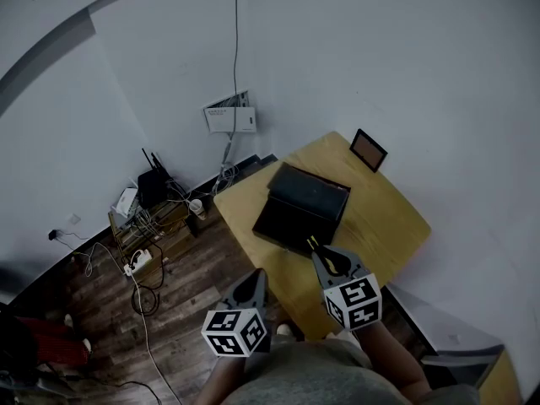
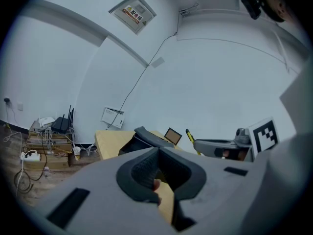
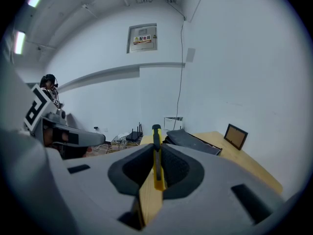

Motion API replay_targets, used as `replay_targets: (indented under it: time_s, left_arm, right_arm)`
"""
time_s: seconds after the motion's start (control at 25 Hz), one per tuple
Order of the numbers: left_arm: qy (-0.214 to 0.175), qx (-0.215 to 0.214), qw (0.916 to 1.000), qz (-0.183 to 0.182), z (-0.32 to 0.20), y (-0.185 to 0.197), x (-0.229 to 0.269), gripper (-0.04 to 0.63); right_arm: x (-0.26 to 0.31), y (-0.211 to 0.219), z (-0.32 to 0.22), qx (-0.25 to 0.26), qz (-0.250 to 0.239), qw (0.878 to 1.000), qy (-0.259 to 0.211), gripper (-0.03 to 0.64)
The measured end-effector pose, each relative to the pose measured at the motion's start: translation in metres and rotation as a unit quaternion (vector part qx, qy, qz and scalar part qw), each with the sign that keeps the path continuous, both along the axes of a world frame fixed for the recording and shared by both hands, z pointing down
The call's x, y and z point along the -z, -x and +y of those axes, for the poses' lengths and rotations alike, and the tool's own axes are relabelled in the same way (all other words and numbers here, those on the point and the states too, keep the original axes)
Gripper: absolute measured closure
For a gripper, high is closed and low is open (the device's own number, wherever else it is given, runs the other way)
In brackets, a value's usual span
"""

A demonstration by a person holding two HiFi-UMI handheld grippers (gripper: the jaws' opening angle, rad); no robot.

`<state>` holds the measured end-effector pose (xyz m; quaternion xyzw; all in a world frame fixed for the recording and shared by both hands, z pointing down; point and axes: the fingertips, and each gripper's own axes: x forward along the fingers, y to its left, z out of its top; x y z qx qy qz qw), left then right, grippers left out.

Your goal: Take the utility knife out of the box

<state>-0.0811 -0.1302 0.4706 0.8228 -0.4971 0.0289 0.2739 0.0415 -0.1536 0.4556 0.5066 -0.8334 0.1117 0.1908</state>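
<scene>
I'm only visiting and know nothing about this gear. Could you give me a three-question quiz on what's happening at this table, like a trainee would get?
1. True or false: the knife is lying inside the black box.
2. Which gripper holds the knife? A) the left one B) the right one C) neither
3. Short answer: what small thing stands on the table beyond the box, near the wall?

Key
1. False: it is out of the box, up in a gripper.
2. B: the right gripper is clamped on it, and the left gripper is shut on nothing.
3. A picture frame.
</scene>
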Motion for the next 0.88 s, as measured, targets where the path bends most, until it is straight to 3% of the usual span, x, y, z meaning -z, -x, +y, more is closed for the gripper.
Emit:
replay_targets:
  time_s: [0.88]
  left_arm:
    - [0.002, -0.007, 1.0000, 0.005, -0.0070, -0.0059, 0.0005, 0.592]
  right_arm:
    - [0.0099, 0.0028, -0.0069, 0.004, -0.024, 1.000, -0.010, 0.577]
